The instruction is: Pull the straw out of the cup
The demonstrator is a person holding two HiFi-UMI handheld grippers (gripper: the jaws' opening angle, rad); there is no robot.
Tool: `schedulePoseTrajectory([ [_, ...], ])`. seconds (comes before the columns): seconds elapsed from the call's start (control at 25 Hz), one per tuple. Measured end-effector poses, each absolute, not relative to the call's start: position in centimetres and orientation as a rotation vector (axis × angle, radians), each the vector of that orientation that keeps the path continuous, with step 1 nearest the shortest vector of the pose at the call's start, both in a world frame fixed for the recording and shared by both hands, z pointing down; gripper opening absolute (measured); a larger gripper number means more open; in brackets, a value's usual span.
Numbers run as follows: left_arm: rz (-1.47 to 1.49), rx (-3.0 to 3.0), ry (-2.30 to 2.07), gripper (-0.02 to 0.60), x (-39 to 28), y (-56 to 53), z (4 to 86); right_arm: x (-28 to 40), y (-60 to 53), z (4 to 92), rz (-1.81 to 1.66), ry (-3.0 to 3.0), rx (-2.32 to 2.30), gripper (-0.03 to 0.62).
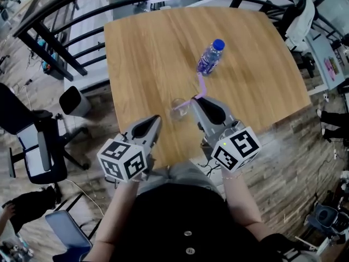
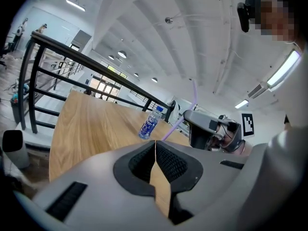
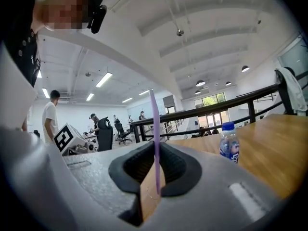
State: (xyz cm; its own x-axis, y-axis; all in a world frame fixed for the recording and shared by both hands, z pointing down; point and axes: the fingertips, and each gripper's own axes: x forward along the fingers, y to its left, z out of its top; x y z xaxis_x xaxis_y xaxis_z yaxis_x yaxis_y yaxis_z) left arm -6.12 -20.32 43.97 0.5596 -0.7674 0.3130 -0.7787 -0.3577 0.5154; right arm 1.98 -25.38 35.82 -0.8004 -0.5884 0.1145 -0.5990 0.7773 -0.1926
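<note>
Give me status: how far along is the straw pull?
Done: the right gripper is shut on the straw, as its own view shows. In hand: the straw's lower part slants toward the cup on the table; I cannot tell whether its end has cleared the rim. Left: lift it fully clear. The left gripper is shut and empty, short of the cup, not holding it.

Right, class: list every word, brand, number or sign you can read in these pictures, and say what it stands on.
No text is readable.
Bottle label: print there, too small and blurred to read.
Left marker cube: black-and-white squares only, no letters or digits.
Right marker cube: the same.
</note>
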Motion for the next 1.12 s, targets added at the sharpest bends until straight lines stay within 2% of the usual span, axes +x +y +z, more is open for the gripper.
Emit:
schedulePoseTrajectory([
  [0.32, -0.004, 2.223, -1.208, 0.021, -5.5, -20.9, 42.2, 4.9, -25.0, 31.5, 0.388, -3.073, 1.162, 0.032],
  [0.64, -0.076, 2.274, -1.186, 0.021, -5.7, -21.5, 40.2, 7.1, -23.8, 27.3, 0.243, -3.221, 1.246, 0.032],
  [0.8, -0.097, 2.297, -1.173, 0.021, -5.4, -21.7, 39.7, 7.7, -23.3, 26.5, 0.180, -3.236, 1.285, 0.032],
  [1.12, -0.086, 2.335, -1.134, 0.021, -4.4, -22.2, 39.5, 8.3, -22.9, 26.7, 0.292, -3.265, 1.325, 0.032],
])
